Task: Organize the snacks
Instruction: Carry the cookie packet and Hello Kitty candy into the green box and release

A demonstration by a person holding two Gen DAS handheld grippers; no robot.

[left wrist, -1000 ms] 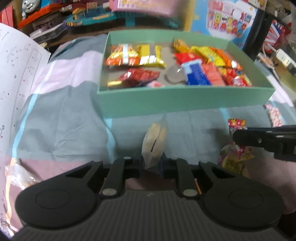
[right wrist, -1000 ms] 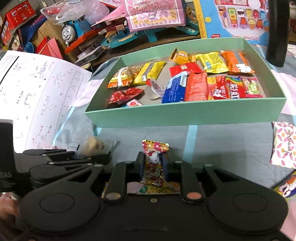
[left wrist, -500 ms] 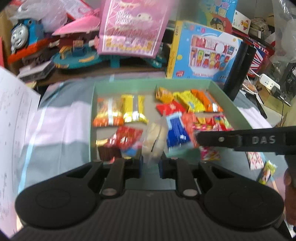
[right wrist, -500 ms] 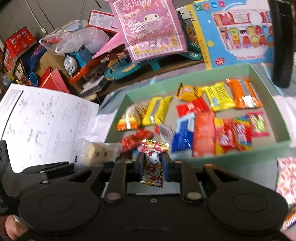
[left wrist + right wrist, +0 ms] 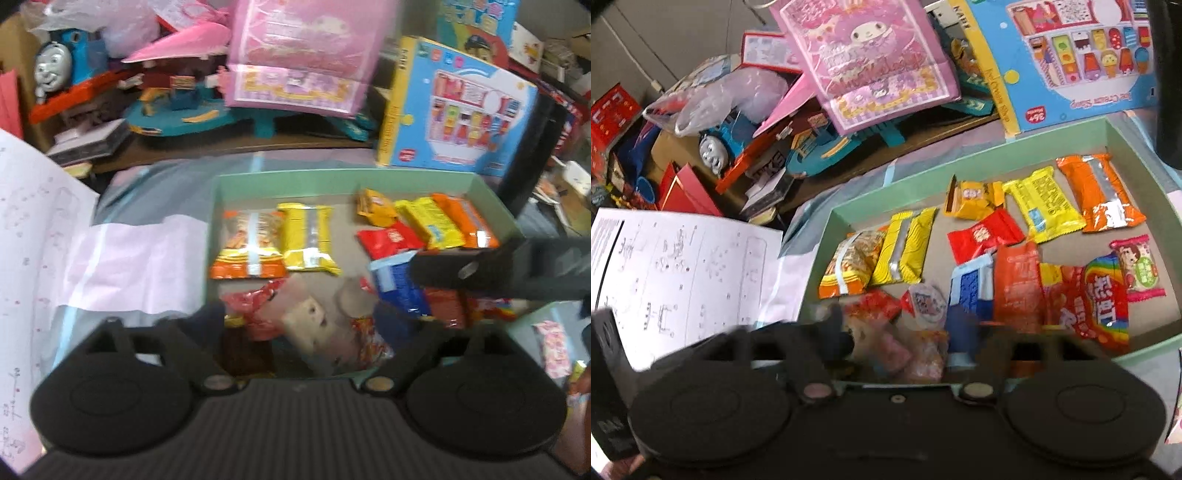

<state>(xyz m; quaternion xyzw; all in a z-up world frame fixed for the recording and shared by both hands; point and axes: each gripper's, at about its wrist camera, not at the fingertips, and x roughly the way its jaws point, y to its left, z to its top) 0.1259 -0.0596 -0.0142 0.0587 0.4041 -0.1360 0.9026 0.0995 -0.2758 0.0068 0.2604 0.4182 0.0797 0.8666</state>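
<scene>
Mint-green box now sits under both your grippers; a second ago they were short of it, each clamped on a snack. Left gripper: fingers spread, clear-wrapped biscuit loose between them over the box's near-left corner. Right gripper: fingers apart too, Hello Kitty candy blurred, apparently dropping beside the biscuit. I'd judge both as released into the box. More packets remain on the cloth outside.

Both my wrist cams look forward and down along my jaws, close over the green tray, sharing its snacks and the toy clutter behind.
</scene>
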